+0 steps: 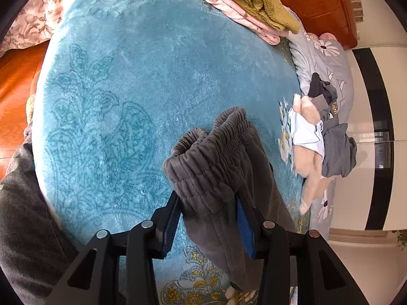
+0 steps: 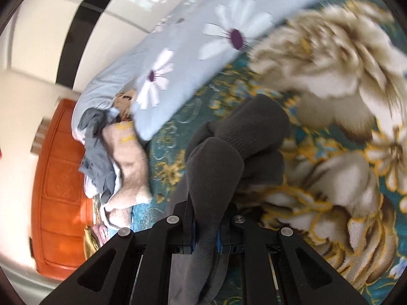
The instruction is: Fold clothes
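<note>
Grey corduroy trousers (image 1: 223,167) with a ruched elastic waistband hang above a teal plush blanket (image 1: 142,81). My left gripper (image 1: 208,211) is shut on the waistband, blue pads on both sides of the cloth. In the right wrist view, my right gripper (image 2: 207,218) is shut on the ribbed cuff end of the same grey trousers (image 2: 229,152), held over the flowered border of the blanket (image 2: 330,117).
A folded stack, an olive towel (image 1: 259,0) on pink cloth (image 1: 244,17), lies at the blanket's far edge. A pile of unfolded clothes (image 1: 320,132) lies at the right on a grey daisy-print quilt (image 2: 193,40). An orange wooden headboard (image 2: 56,190) stands behind.
</note>
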Demonstrator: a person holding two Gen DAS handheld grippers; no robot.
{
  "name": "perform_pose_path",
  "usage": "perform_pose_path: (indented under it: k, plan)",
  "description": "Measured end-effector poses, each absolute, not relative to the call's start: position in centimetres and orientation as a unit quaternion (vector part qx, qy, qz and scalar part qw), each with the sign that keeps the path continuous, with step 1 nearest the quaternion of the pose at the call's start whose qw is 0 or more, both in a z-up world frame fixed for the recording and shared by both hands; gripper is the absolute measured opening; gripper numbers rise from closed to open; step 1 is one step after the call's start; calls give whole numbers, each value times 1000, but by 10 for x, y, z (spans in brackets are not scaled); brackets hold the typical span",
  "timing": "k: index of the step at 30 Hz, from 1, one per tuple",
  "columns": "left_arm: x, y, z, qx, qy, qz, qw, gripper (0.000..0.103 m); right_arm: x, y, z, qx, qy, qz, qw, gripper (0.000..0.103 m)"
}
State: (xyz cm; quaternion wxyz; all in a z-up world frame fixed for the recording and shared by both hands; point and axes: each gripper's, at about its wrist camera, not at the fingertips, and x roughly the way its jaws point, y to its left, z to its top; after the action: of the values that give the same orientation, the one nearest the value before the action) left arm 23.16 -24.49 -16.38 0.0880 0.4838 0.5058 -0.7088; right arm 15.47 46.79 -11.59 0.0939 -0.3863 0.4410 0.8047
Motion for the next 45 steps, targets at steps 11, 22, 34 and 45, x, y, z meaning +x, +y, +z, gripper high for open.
perform_pose_path:
  k: [11, 22, 34, 45]
  plan:
    - [261, -271, -143, 442, 546, -704, 106, 54, 139, 289, -60, -401, 135, 906, -26, 11]
    - [264, -267, -122, 427, 534, -725, 83, 54, 170, 144, -132, -471, -99, 866, -135, 14]
    - [226, -192, -122, 488, 485, -726, -8, 57, 185, 143, -131, -497, -97, 844, -179, 27]
    - [175, -61, -149, 609, 393, -680, -115, 58, 194, 159, -121, -483, -52, 853, -191, 64]
